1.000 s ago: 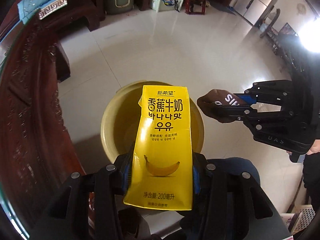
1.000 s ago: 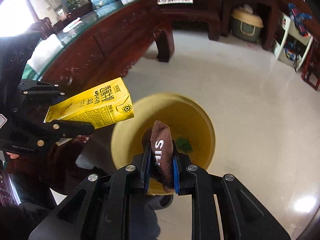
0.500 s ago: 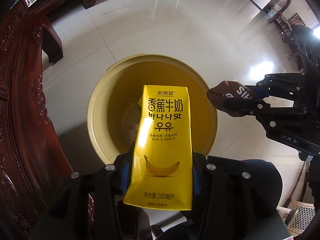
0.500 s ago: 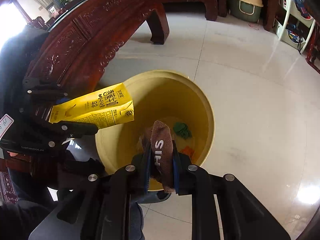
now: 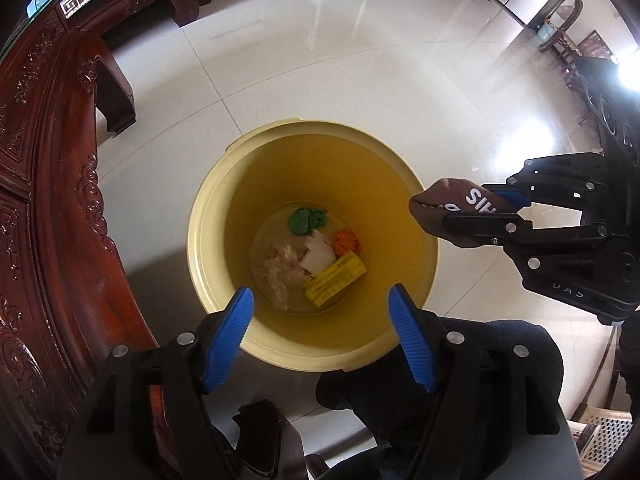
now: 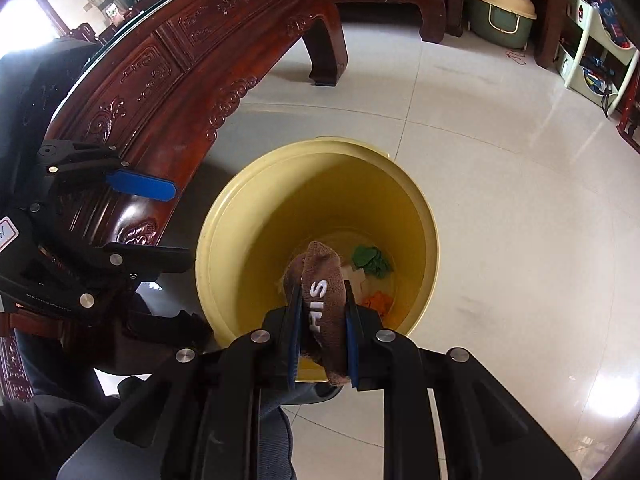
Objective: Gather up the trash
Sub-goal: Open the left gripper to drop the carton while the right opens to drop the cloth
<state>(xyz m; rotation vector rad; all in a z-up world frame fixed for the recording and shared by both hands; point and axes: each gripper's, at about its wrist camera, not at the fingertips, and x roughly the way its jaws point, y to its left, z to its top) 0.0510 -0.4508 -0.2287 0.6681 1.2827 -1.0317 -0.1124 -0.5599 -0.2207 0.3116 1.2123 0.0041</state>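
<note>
A yellow bin (image 5: 208,216) stands on the tiled floor, also in the right wrist view (image 6: 424,216). My left gripper (image 5: 322,300) is open and empty above its near rim. The yellow banana milk carton (image 5: 336,278) lies at the bin's bottom beside green (image 5: 306,219), orange (image 5: 346,240) and white scraps. My right gripper (image 6: 322,298) is shut on a brown cloth with white letters (image 6: 322,280), held over the bin's near rim; the cloth also shows in the left wrist view (image 5: 448,204) at the bin's right edge.
A carved dark wooden table (image 5: 44,184) curves close along the bin's left side, also in the right wrist view (image 6: 160,80). A green pet carrier (image 6: 500,12) and a white shelf (image 6: 592,48) stand far back. The person's legs are below the grippers.
My left gripper has opened and the milk carton has dropped into the bin. Both grippers have tilted further down over the bin. The right gripper still holds the cloth.
</note>
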